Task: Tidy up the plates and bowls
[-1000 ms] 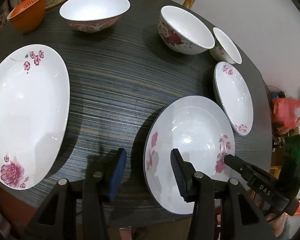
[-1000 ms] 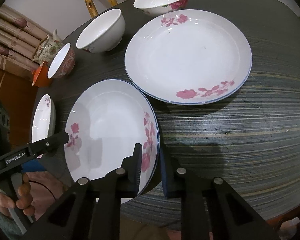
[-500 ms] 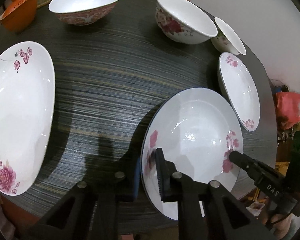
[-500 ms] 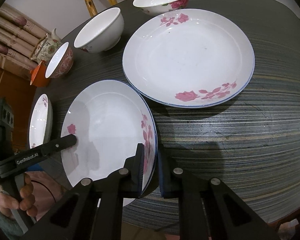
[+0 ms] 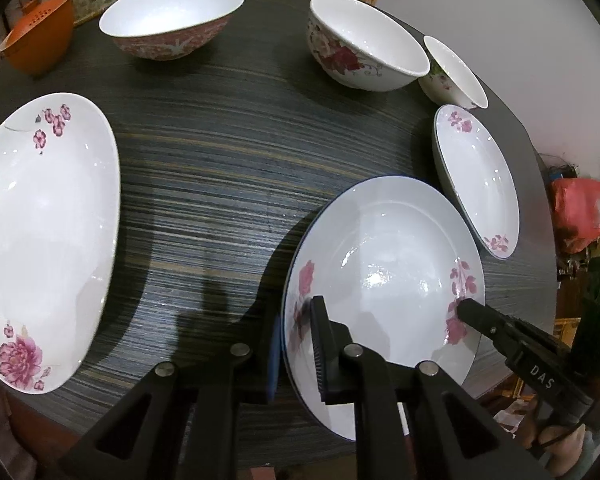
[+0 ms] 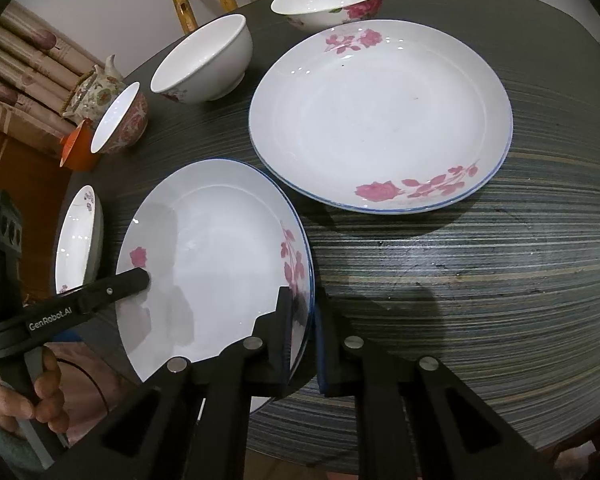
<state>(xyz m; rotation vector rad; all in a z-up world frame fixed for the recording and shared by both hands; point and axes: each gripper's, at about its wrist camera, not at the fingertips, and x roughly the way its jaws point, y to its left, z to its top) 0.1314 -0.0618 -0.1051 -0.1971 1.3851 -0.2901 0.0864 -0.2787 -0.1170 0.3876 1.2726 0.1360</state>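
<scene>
Your left hand-held gripper (image 5: 296, 350) has just closed from wide onto the near-left rim of the rose plate (image 5: 384, 276), lower centre of frame. Right hand-held gripper (image 6: 302, 330) clamps the opposite rim. Plate sits low over the desk (image 5: 220, 184); two-handed lift looks ready.

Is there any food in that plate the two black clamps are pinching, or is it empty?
Empty. The plate shows only bare glossy white and pink printed roses, with the left gripper and right gripper clamped on opposite rims.

Pink roses are showing on the blue-rimmed white round ceramic plate (image 5: 384, 272); grey-and-tan stripes are running across the dark round table (image 5: 220, 168).
</scene>
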